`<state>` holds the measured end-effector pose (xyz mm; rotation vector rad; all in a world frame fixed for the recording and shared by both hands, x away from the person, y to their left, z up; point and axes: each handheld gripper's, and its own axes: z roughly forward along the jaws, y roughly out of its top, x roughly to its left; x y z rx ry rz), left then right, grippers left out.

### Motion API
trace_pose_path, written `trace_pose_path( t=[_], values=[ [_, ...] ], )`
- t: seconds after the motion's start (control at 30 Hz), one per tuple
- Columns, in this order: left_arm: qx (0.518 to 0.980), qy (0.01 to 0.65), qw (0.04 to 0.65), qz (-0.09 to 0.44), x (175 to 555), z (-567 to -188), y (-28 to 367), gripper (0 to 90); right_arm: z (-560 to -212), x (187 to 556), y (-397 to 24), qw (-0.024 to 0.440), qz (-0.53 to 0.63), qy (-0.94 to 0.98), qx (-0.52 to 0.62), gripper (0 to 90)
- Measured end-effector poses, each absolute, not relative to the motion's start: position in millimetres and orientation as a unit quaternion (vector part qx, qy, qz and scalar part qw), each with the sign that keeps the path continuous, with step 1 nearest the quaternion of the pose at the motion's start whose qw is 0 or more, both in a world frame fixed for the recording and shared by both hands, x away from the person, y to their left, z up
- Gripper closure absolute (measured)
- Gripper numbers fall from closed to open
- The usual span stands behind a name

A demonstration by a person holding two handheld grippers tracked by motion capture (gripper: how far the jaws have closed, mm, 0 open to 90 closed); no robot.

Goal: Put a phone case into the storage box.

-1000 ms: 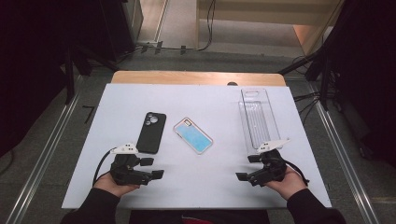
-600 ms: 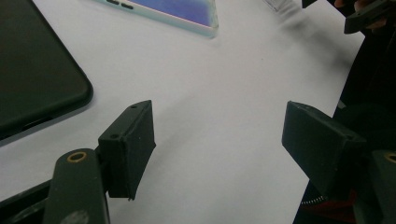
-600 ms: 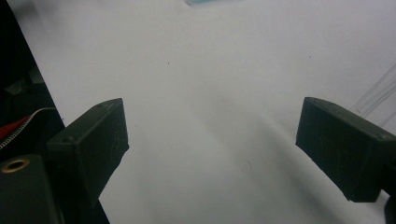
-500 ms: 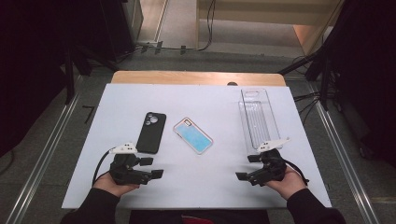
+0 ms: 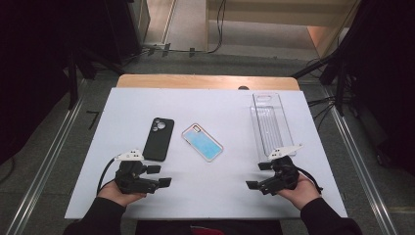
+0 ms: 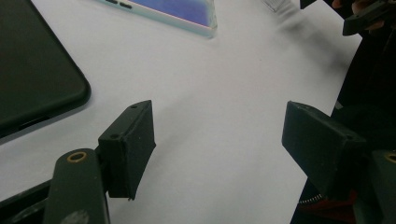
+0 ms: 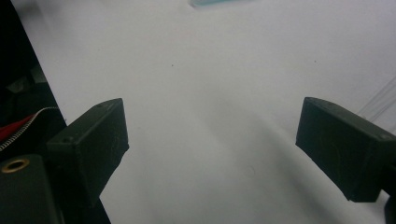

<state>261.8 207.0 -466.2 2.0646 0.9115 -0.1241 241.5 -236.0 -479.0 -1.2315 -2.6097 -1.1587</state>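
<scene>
You rest both tools, left tool [image 5: 157,176] and right tool [image 5: 258,175], wide open and empty at the table's [image 5: 215,105] lower edge, apparently staged clear of the black phone [image 5: 158,138], blue phone [image 5: 202,142] and clear case [image 5: 270,122] mid-frame.

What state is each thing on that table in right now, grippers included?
Black phone case: flat, back up, untouched.
Blue phone: flat, lying at an angle.
Clear tray: empty.
Left gripper: open, holding nothing.
Right gripper: open, holding nothing.

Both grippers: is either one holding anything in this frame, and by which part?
Nothing is held. The left gripper and right gripper both stand open over bare table, short of the black phone and blue phone case.
</scene>
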Motion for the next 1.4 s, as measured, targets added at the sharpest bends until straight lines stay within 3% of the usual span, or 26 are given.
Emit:
trace_pose_path(
  t=[1.4],
  values=[
    [0.824, 0.371, 0.425, -0.045, 263.1, -463.6, 209.3, 25.2, -437.1, 283.7, -186.9, -0.013, -0.403, -0.831, -0.384, 7.5]
  ],
)
